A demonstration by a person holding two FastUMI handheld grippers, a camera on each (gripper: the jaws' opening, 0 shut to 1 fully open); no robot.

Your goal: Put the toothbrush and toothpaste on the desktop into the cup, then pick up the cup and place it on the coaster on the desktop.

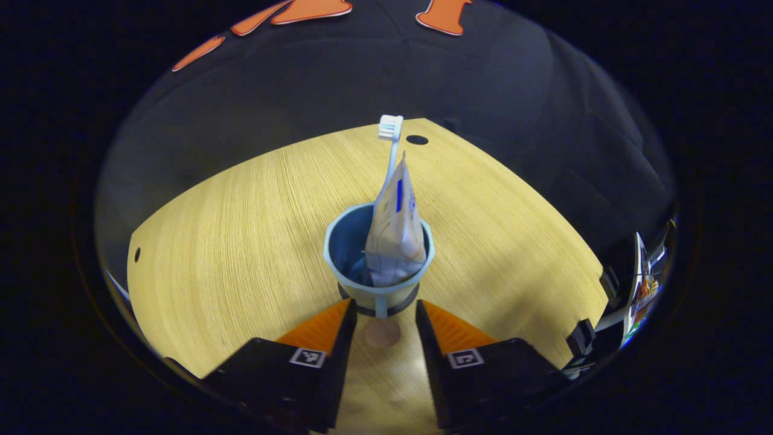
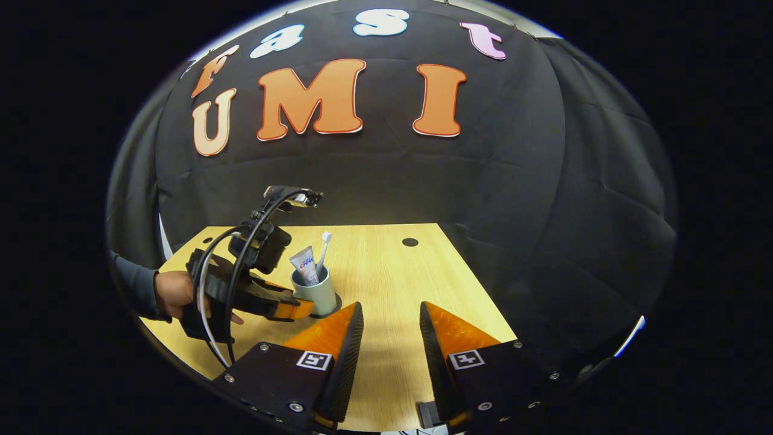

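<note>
The bench (image 2: 386, 266) is the biggest thing before me, a pale wood top running back to the black cloth wall. On it stands the cup (image 1: 378, 260), already sitting on the dark round coaster (image 1: 406, 302), whose rim peeks out under its base. So the task looks all but finished to me.

My left gripper (image 1: 381, 317) faces the cup's handle, fingers spread to either side of it and holding nothing; from the right gripper view that same left gripper (image 2: 299, 309) sits just beside the cup (image 2: 315, 295), with my hand (image 2: 175, 295) behind it. My right gripper (image 2: 391, 320) hangs well apart from the cup, fingers parted and empty.

Inside the cup, the toothpaste (image 1: 395, 232) leans tall against the rim, a soft, squashy tube. The toothbrush (image 1: 391, 145) stands behind it, thin, stiff and light.

I judge the cup rigid, smooth plastic and top-heavy with those two leaning out. If I must shift it, I'd pinch the wall low or the handle, and move slowly so nothing tips.
</note>
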